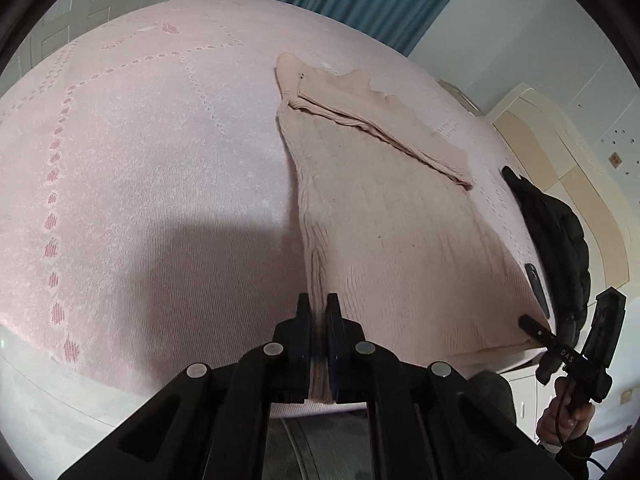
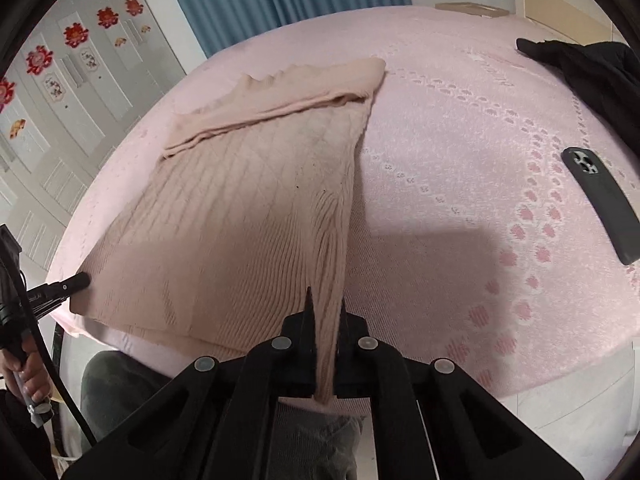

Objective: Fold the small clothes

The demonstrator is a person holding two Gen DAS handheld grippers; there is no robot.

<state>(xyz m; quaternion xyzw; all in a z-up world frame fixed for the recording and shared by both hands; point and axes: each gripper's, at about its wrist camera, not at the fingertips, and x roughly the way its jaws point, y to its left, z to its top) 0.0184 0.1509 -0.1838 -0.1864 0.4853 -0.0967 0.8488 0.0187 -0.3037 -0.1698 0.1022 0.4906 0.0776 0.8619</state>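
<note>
Left hand-held gripper (image 1: 318,308) clenched on the near hem corner of the beige knit sweater (image 1: 384,232) — fabric bunched between its fingers, runs back into the throat. Right hand-held gripper (image 2: 326,306) likewise clamped on the opposite near corner of the same hem. Each gripper shows in the other's view at the far end of the hem, so the two hold the hem stretched across the near edge of the bed (image 1: 140,140). Sweater lies flat on the pink bedspread, long axis running away from both grippers toward the curtain side; a sleeve is already folded across the far end. Judgement: next fold carries the hem forward along that axis — both hands equally near. Black phone (image 2: 600,204) and dark garment (image 2: 592,68) lie off to the right, well apart from the sweater.
</note>
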